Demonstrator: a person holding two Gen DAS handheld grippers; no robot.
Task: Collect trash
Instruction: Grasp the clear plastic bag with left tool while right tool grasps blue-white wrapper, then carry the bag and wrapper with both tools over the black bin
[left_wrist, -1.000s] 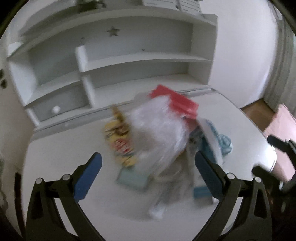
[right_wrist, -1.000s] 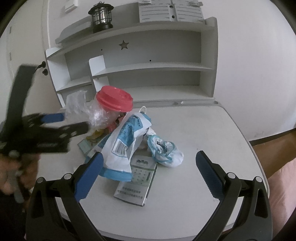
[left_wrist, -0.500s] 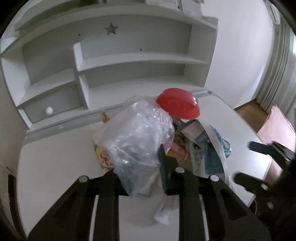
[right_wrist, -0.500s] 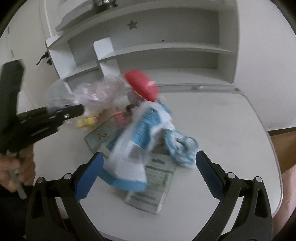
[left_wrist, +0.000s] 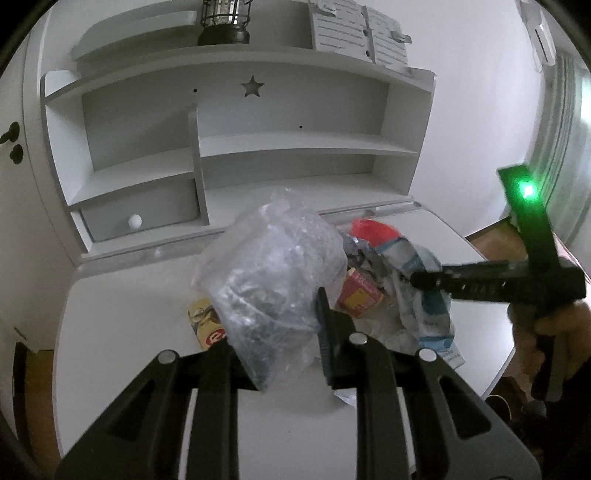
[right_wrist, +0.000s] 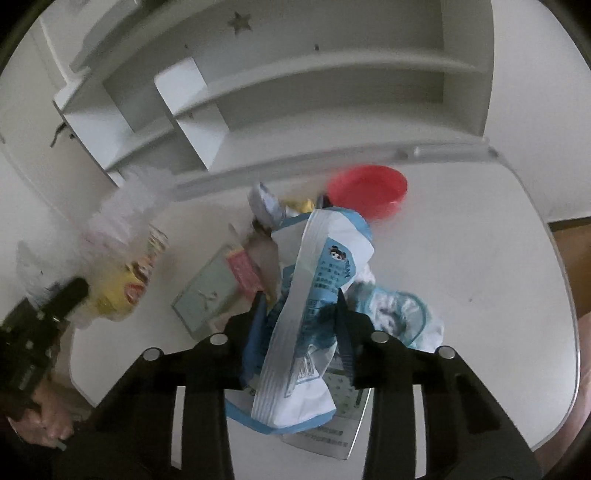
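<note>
**Two grippers, each holding a piece of trash**

The left gripper (left_wrist: 280, 339) has its jaws squeezed onto a clear plastic bag (left_wrist: 273, 280). The bag is crinkly and puffs up in front of the jaws, above the white worktop (left_wrist: 122, 317). A yellow snack wrapper (left_wrist: 207, 328) lies on the worktop just behind the bag, partly hidden by it.

The right gripper (right_wrist: 299, 332) has its jaws closed on a blue and white packet (right_wrist: 310, 302). The packet stands up between the jaws and has a small cartoon face printed on it. In the left view the same gripper reaches in from the right, with a hand (left_wrist: 546, 332) around its handle and a green light glowing on top.

The rest of the trash sits in a pile in the middle of the worktop. A red lid (right_wrist: 367, 194) lies at the back of the pile. A small red and yellow box (left_wrist: 360, 297) sits near the clear bag. A flat pale green packet (right_wrist: 210, 291) lies under the pile, and a white printed packet (right_wrist: 332, 424) lies below the blue and white one. A crumpled blue and white wrapper (right_wrist: 402, 317) rests just to the right.

Behind the worktop stands a white shelf unit (left_wrist: 288, 147) with a star cut-out. A lantern (left_wrist: 223, 22) sits on top of it.
</note>
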